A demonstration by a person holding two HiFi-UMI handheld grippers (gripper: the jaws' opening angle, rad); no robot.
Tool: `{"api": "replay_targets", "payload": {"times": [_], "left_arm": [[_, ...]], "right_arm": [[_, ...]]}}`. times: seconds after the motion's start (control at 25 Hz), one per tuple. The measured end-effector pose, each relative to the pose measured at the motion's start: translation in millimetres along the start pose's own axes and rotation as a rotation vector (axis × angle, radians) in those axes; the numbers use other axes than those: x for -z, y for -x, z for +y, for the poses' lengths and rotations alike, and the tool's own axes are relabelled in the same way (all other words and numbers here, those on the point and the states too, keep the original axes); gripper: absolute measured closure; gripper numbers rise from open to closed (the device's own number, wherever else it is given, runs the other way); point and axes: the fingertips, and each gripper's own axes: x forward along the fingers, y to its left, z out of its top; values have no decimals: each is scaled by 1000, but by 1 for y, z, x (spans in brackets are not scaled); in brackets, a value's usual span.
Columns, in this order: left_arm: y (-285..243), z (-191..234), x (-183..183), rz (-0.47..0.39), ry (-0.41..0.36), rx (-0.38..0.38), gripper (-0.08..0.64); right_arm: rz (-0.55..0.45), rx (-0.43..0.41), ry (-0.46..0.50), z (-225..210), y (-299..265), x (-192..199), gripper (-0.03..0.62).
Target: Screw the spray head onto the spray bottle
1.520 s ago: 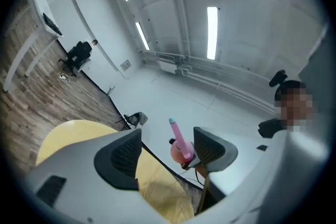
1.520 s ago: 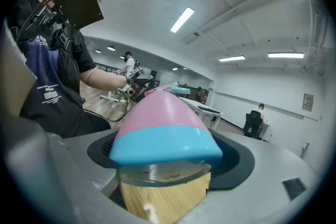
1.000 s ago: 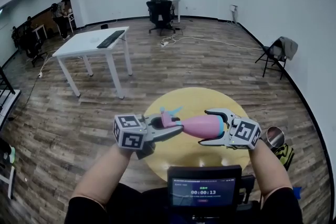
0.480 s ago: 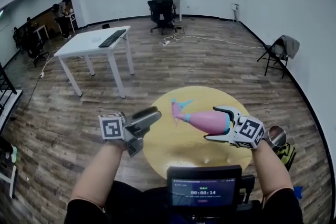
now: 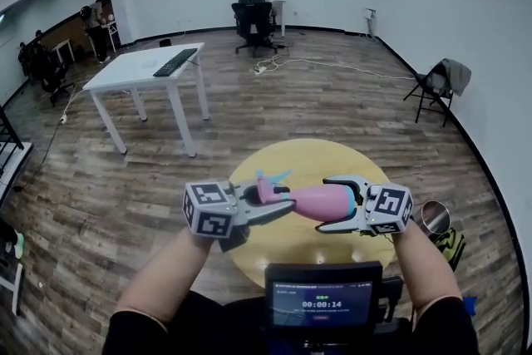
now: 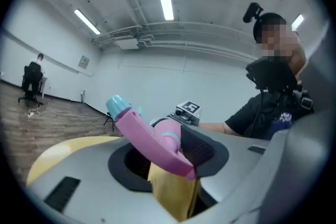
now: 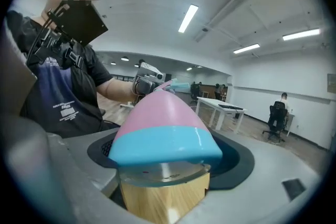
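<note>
My right gripper point(image 5: 326, 204) is shut on the wide end of a pink spray bottle point(image 5: 320, 199) with a teal band point(image 7: 157, 147), holding it sideways above the yellow round table point(image 5: 332, 158). The pink spray head point(image 5: 264, 185) with its teal nozzle point(image 6: 118, 106) sits on the bottle's neck and points left. My left gripper point(image 5: 274, 199) has just been closing, and the spray head point(image 6: 152, 139) now lies between its pads, gripped. In the right gripper view the bottle point(image 7: 160, 118) fills the space between the jaws.
A white desk point(image 5: 141, 71) with a keyboard stands at the back left. A folding chair point(image 5: 440, 83) with a jacket is at the right wall, and a shiny metal cup point(image 5: 435, 216) sits right of the table. A small screen point(image 5: 324, 299) hangs on the person's chest.
Half a second ago the left gripper stood off to the left, open and empty. It has come back right and closed on the spray head. The right gripper kept the bottle, shifting slightly.
</note>
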Motion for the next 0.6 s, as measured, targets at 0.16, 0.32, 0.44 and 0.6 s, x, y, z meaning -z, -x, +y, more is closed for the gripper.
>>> {"api": "replay_targets", "payload": {"times": [0.16, 0.32, 0.44, 0.6], "left_arm": [[23, 21, -12, -182, 244, -29, 283], [97, 73, -16, -454, 527, -167, 222], [103, 74, -11, -441, 537, -142, 212], [36, 33, -6, -206, 347, -41, 213]], "right_arm": [[-44, 19, -81, -8, -4, -3, 114], [-45, 159, -36, -24, 20, 7, 114], [21, 185, 55, -22, 23, 13, 114], [47, 120, 106, -8, -4, 2, 113]]}}
